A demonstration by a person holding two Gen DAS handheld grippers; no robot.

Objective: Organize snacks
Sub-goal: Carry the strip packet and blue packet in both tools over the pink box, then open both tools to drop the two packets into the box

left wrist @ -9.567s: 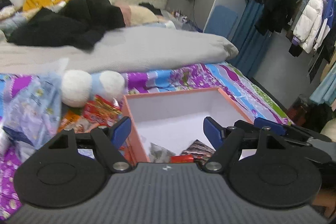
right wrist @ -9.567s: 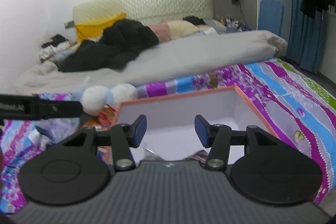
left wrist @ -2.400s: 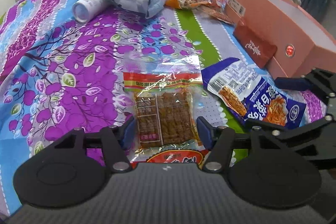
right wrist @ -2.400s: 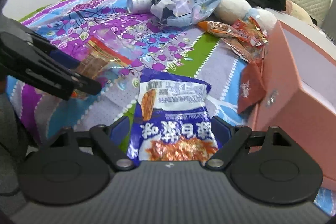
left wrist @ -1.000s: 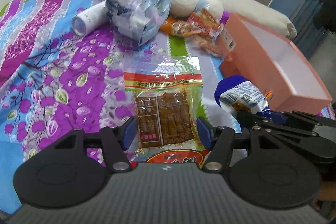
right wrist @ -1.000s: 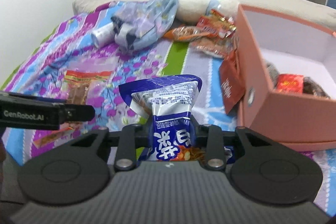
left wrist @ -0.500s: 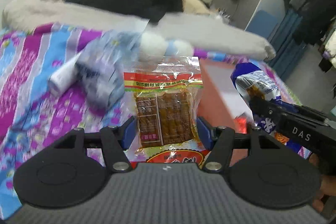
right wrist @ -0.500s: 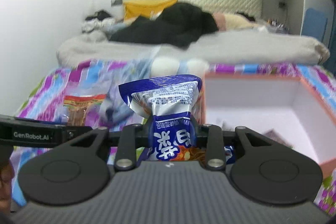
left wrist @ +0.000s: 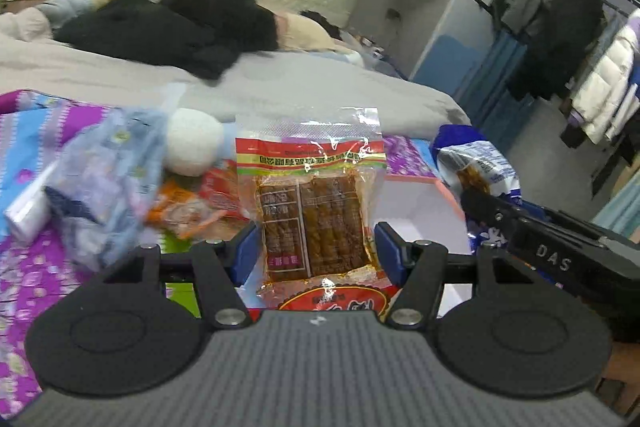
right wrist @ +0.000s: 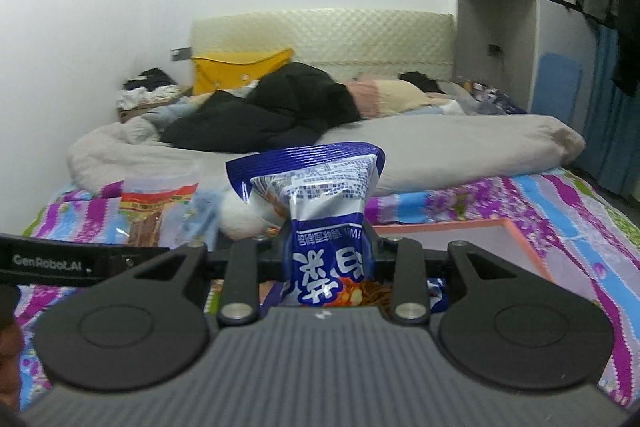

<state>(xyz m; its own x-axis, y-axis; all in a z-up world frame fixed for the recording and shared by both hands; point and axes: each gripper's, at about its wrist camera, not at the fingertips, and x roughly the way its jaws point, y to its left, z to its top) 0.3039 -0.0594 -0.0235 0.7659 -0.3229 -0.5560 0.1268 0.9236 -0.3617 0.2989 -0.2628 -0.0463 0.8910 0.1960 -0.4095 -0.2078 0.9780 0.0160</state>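
Above bed, each tool (left wrist: pixel 315 246) (right wrist: pixel 328 255) gripping snacks

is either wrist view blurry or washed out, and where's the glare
Left wrist view: the clear plastic bag and the bedding at left are smeared by motion blur, while the held clear snack packet stays sharp with small glints on its film. Right wrist view: the white wall is bright and washed out, the far bed soft, the blue snack bag crisp. Both views bend straight lines near the edges.

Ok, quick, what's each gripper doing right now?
Left gripper: closed on the clear red-topped packet of brown snack sticks.
Right gripper: closed on the blue-and-white snack bag.
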